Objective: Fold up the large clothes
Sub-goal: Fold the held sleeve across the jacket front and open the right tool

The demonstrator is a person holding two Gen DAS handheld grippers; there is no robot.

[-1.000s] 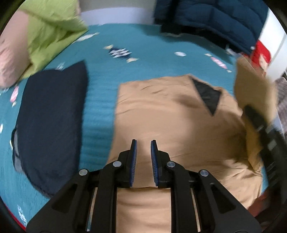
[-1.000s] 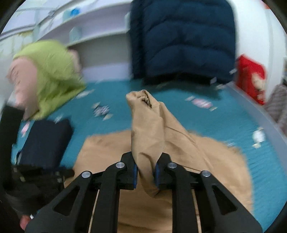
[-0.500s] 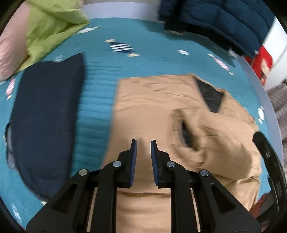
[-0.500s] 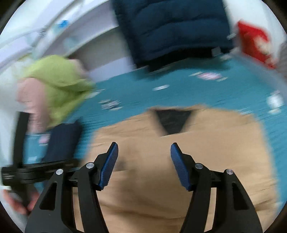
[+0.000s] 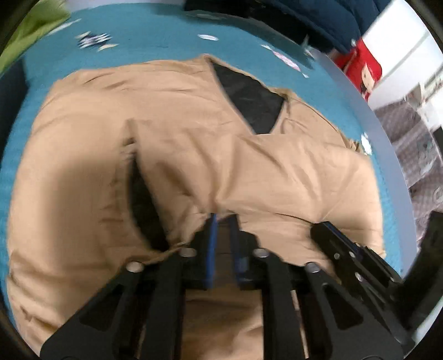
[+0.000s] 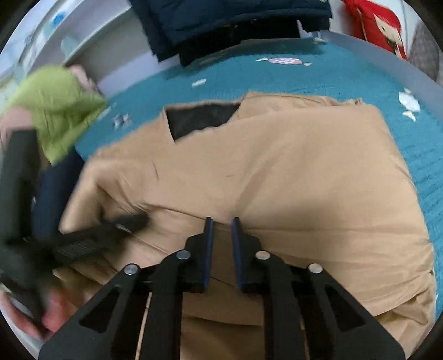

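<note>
One tan jacket (image 5: 171, 155) lies spread on the teal bedspread (image 5: 155, 36), black lining showing at its open collar, and two grippers are down on it. In the left wrist view the left gripper (image 5: 223, 218) has its tips right at a fold of the tan cloth near the jacket's lower middle; its jaws have just been closing and now stand nearly together, but the blur hides whether cloth is pinched between them. A dark slit in the jacket, perhaps a sleeve opening, gapes just left of those tips. The right gripper (image 5: 322, 228) shows at the lower right of that view, its tips resting on the jacket's right part.

From the right wrist view, the right gripper (image 6: 222, 220) meets a crease of the jacket (image 6: 290, 171); its jaws have just been closing and stand close together, with the crease at the tips and no clear pinch to be seen. The left gripper (image 6: 138, 220) pokes in from the left, a hand (image 6: 41, 315) behind it.

Beyond the jacket: one green garment (image 6: 59, 105), one navy puffer coat (image 6: 232, 19), one red cushion (image 6: 379, 25), and one dark folded garment (image 6: 55, 193) beside the jacket's left edge. No containers appear.
</note>
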